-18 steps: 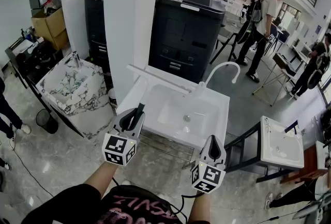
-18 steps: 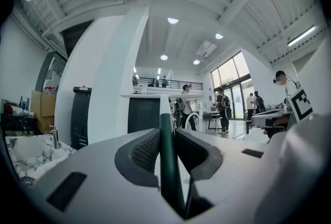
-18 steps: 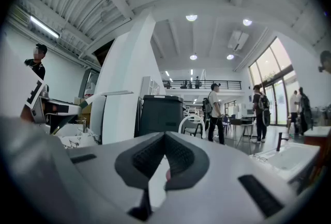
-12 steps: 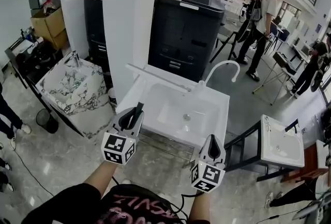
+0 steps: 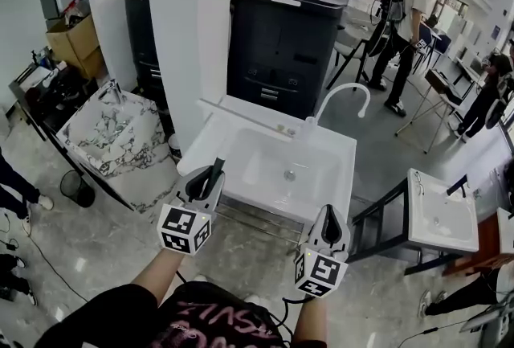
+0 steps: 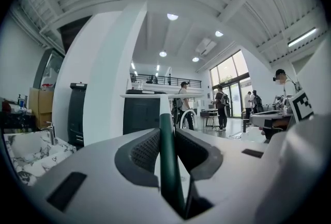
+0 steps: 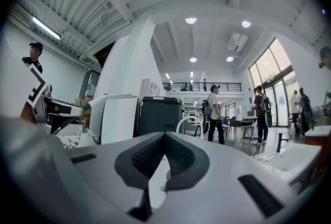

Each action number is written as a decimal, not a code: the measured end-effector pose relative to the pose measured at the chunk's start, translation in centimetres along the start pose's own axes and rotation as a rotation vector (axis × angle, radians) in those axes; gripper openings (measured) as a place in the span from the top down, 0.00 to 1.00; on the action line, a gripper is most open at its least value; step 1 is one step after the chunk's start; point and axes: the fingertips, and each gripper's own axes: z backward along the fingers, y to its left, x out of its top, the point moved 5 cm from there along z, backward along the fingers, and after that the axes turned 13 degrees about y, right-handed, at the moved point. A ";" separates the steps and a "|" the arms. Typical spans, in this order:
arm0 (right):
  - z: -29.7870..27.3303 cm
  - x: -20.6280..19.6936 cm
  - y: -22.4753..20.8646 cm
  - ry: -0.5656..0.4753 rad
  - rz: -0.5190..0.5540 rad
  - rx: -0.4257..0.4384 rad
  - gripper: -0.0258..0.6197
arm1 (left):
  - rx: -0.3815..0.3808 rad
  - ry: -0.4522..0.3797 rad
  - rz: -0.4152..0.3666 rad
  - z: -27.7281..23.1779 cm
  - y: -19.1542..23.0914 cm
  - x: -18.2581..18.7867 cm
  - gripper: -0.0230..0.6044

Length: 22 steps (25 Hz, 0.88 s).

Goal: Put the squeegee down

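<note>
A squeegee is clamped in my left gripper (image 5: 211, 178). Its dark green handle (image 6: 167, 161) runs up between the two pads and ends in a white crossbar (image 6: 150, 96). In the head view the dark handle (image 5: 215, 171) sticks out forward over the front left edge of a white sink (image 5: 329, 202). My right gripper (image 5: 329, 219) is at the sink's front right corner; in the right gripper view its jaws (image 7: 164, 137) are shut with nothing between them. Both grippers point level toward the sink.
A curved white faucet (image 5: 341, 97) stands at the sink's back. A black cabinet (image 5: 281, 41) and a white column (image 5: 189, 33) rise behind it. A marble basin (image 5: 112, 133) is at left, another white basin (image 5: 440, 222) at right. People stand in the background.
The head view has shifted slightly. Both grippers stay in place, and the left one still holds the squeegee.
</note>
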 end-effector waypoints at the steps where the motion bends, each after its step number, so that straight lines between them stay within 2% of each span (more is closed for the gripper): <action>1: 0.0 0.0 -0.1 0.000 0.000 0.002 0.93 | 0.001 0.002 -0.003 0.0 -0.2 0.0 0.81; 14: 0.6 -2.4 -4.2 0.021 0.008 0.094 0.93 | 0.066 0.005 0.018 0.0 -5.6 -0.9 0.81; 22: 0.1 -3.1 -5.2 0.029 -0.008 0.107 0.93 | 0.082 -0.001 0.012 -0.2 -6.1 -1.1 0.81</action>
